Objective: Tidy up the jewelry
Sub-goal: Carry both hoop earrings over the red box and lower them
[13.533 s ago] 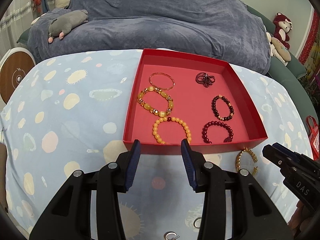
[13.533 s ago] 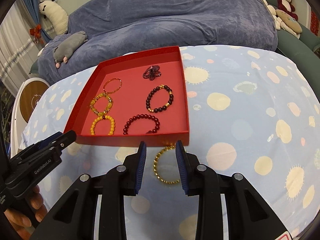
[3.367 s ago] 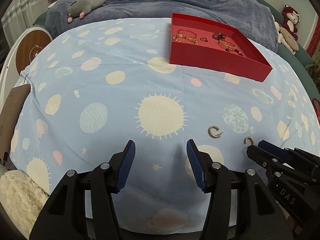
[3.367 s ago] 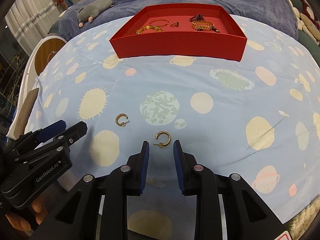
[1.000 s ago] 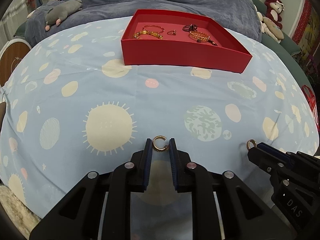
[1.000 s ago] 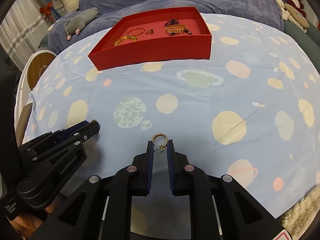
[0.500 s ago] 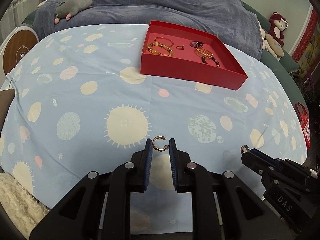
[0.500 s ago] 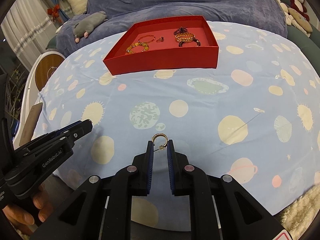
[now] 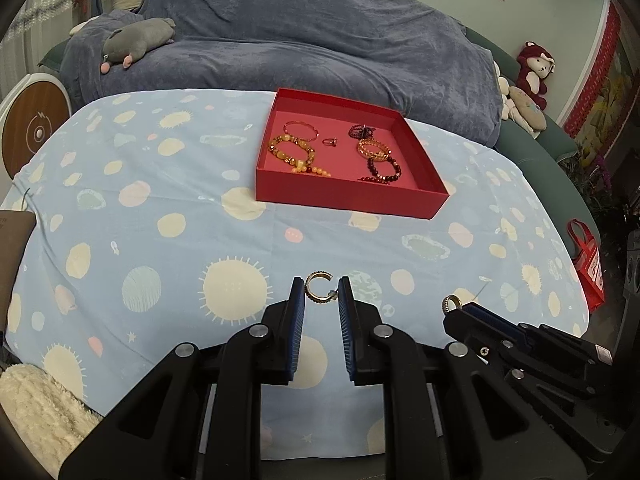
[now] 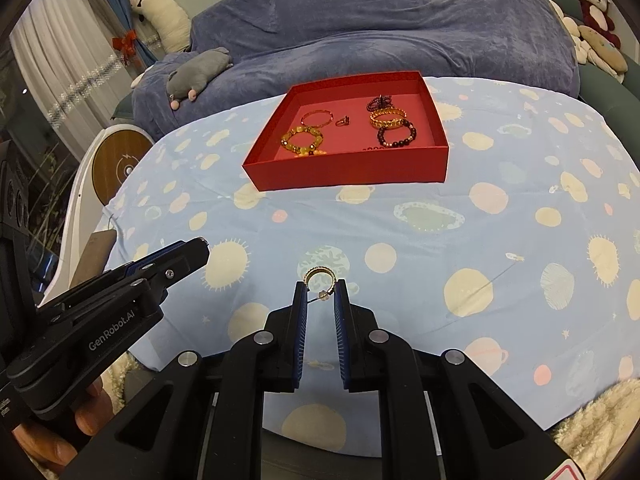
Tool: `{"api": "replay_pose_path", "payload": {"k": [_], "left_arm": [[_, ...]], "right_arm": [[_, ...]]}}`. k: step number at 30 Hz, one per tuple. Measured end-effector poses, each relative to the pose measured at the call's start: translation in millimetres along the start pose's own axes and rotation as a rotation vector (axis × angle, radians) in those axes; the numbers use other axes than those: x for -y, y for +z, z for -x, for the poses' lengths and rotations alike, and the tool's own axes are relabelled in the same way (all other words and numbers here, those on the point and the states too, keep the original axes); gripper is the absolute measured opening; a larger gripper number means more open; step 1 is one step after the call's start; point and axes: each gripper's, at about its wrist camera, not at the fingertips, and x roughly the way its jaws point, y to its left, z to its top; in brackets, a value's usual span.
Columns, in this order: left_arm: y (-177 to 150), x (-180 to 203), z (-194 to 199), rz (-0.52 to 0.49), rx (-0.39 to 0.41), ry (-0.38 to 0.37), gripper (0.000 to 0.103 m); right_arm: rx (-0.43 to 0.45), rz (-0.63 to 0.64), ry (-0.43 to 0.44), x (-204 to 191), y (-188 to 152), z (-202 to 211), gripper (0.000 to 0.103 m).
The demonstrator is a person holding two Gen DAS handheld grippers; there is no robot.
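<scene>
Both tongs have risen since a second ago, each clenched on a gold hoop earring: left tongs grip one earring, right tongs the other earring. The red tray sits upper centre; open spotted bench lies between.

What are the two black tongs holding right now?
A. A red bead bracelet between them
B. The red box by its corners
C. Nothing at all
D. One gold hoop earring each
D: the left tongs pinch a gold hoop earring, and the right tongs pinch a second hoop earring, both up off the spotted cloth, short of the red box.
</scene>
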Motion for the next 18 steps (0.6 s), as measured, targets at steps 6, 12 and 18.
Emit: {"api": "replay_pose_path", "payload": {"k": [6, 12, 18], "left_arm": [[18.6, 10.9, 9.8, -0.016, 0.023, -0.018, 0.017], [44.5, 22.9, 11.0, -0.035, 0.042, -0.035, 0.017], [80.9, 37.2, 3.9, -0.063, 0.071, -0.044, 0.017]], "right_arm": [[0.041, 0.004, 0.014, -1.9, 17.2, 12.4, 0.013], [0.084, 0.017, 0.022, -1.3, 44.4, 18.3, 0.013], [0.133, 0.039, 0.016, 1.1, 81.9, 19.2, 0.013]]}}
